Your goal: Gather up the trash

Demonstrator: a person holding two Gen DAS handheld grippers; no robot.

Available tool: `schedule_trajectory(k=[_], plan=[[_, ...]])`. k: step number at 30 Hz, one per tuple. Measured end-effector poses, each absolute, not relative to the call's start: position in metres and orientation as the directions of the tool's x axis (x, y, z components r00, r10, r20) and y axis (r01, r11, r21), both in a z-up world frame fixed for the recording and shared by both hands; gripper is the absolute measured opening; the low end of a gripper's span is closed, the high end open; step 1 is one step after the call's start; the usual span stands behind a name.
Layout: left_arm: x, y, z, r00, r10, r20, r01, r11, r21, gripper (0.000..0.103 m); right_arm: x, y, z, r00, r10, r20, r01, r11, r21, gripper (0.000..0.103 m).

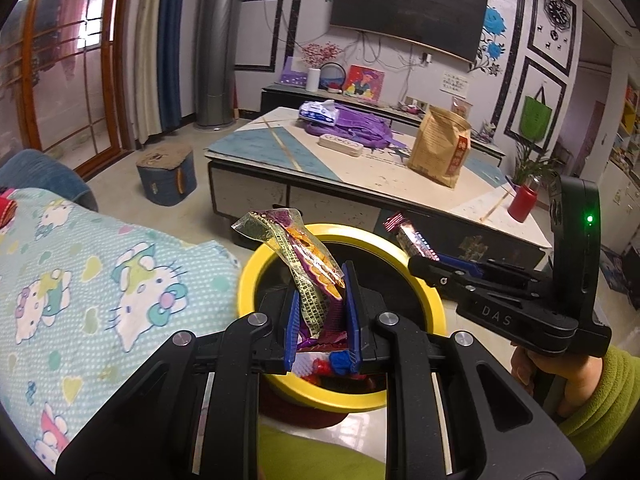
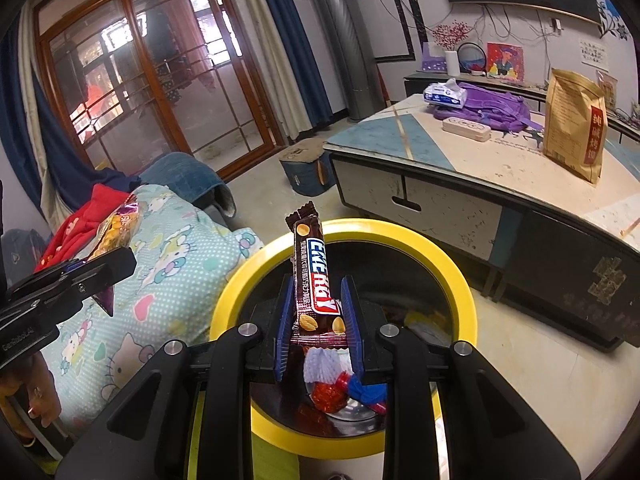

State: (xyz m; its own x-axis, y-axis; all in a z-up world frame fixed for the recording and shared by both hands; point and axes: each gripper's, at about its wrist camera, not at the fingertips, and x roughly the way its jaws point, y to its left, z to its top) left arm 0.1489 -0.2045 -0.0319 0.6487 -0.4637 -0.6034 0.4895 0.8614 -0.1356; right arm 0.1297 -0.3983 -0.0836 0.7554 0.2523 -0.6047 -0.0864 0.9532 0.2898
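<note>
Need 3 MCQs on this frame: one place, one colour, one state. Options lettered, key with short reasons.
1. Where are both grippers holding their wrappers?
A. over the coffee table
B. over the bin
C. over the stool

2. What colour is the bin's rim?
A. yellow
B. red
C. white

3. What state is the right gripper in?
A. open and empty
B. shut on a tissue pack
C. shut on a chocolate bar wrapper

Key: 1 B, the left gripper with its snack wrapper and the right gripper sit above the bin. 2 A, the rim is yellow in both views. 3 C, the blue fingers clamp the chocolate bar wrapper.
</note>
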Motion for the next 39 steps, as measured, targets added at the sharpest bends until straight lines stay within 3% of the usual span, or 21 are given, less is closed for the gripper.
schedule_trajectory(k=[21,25,29,33,36,39], plan=[[0.164,-0.239,-0.053,0.591,-0.483,-0.646,0.532,0.835,-0.138,0.014,0.130,-0.425,-0.103,0.750,0.230,-0.621,-0.005,0.939,0.343,0.025],[0.163,-0.240,-0.053,0.604,-0.478,-0.637,0.529,0.839,-0.128,0.033,0.129,-0.426,-0.102,0.754,0.225,-0.617,0.002,0.939,0.345,0.026],[0.163,-0.241,-0.053,0.607,-0.477,-0.636,0.526,0.841,-0.129,0.041,0.130,-0.427,-0.104,0.753,0.226,-0.617,0.005,0.937,0.350,0.029],[0.164,-0.238,-0.051,0.615,-0.470,-0.634,0.510,0.850,-0.135,0.056,0.131,-0.429,-0.103,0.756,0.225,-0.615,0.007,0.937,0.350,0.041],[0.165,-0.233,-0.049,0.622,-0.463,-0.632,0.494,0.858,-0.142,0.066,0.131,-0.430,-0.103,0.757,0.222,-0.614,0.009,0.937,0.349,0.043],[0.166,-0.230,-0.047,0.632,-0.453,-0.628,0.478,0.866,-0.144,0.088,0.130,-0.431,-0.102,0.762,0.213,-0.611,0.015,0.938,0.347,0.050]])
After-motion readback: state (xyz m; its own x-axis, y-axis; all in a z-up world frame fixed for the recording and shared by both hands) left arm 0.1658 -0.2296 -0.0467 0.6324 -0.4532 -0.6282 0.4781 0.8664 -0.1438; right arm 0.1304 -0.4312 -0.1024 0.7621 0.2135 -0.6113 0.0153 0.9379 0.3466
